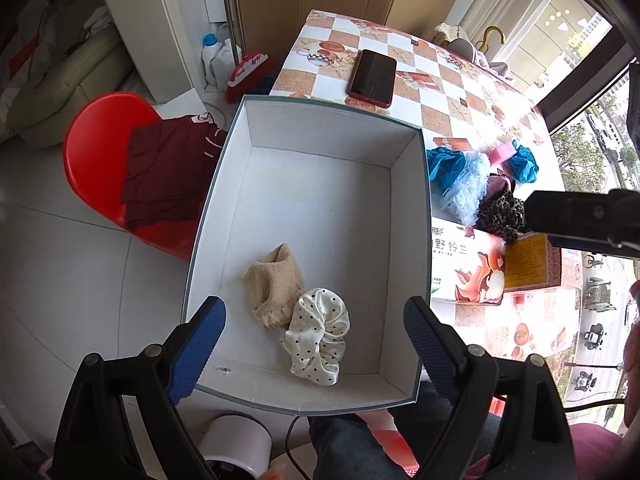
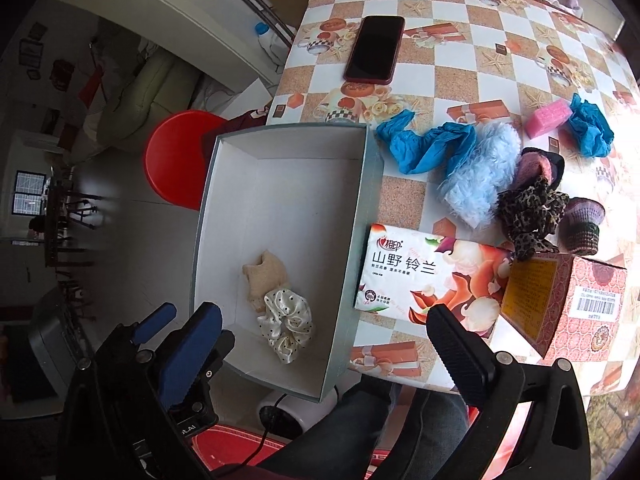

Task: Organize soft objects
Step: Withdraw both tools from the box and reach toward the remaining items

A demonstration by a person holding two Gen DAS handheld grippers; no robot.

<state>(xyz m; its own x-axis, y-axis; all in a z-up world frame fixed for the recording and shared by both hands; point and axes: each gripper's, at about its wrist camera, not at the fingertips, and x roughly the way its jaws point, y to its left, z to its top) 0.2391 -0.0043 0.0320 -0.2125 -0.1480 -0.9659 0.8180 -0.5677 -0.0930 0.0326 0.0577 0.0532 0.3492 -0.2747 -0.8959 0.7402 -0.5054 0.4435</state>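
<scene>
Inside the box (image 1: 404,216), a beige cloth (image 1: 272,284) and dotted scrunchie (image 1: 320,336) lay touching. Left tool (image 1: 316,344) and right tool (image 2: 320,344) both gaped, empty; other soft items (image 2: 480,172) sat on the surface (image 2: 452,64).

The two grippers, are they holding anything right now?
No. The left gripper and right gripper are both open and empty.
</scene>
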